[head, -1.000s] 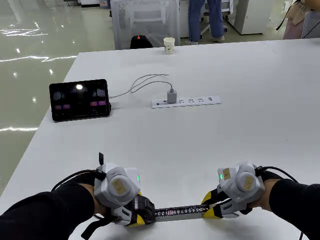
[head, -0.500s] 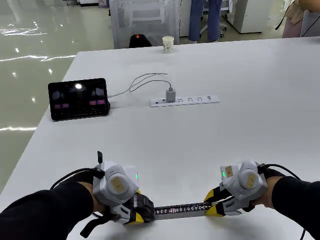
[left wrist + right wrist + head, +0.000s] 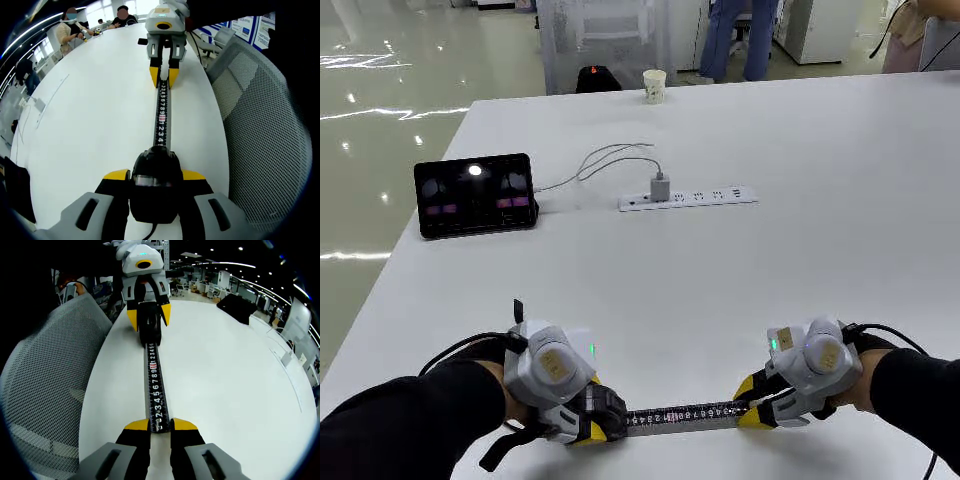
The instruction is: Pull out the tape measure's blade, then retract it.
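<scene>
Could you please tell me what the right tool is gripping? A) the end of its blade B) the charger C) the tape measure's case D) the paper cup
A: the right tool is shut on the end of the blade, while the left tool holds the case.

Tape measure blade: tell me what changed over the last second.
The right gripper, shut on the blade, moved slightly to the right, drawing it out further. The left gripper kept its clamp on the case, roughly in place.
</scene>
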Motion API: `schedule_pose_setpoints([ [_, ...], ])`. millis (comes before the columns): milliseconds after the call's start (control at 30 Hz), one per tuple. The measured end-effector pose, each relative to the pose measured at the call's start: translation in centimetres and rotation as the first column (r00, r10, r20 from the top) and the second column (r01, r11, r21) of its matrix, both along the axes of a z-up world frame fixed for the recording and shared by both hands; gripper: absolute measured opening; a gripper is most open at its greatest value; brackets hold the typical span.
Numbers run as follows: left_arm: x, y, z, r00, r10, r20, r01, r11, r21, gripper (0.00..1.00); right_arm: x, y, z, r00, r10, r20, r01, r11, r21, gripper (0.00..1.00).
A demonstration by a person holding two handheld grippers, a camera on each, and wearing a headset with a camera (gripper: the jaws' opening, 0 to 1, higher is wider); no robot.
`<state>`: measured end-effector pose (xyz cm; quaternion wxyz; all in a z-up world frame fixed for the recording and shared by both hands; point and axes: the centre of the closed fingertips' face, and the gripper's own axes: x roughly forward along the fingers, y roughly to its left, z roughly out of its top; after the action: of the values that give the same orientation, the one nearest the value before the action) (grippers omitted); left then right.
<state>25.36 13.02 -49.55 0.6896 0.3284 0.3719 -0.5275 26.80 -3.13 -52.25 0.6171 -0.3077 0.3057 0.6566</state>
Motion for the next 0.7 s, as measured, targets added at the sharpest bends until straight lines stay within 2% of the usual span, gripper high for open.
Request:
schedule_pose_setpoints([
  [700,-0.2,-0.1,-0.1,1.0,0.001,0.003,-0.001,1.0,0.003,0.32,0.1,-1.8,-0.3,1.0,-0.002,0.012,0.002,1.0,-0.023,0.11],
])
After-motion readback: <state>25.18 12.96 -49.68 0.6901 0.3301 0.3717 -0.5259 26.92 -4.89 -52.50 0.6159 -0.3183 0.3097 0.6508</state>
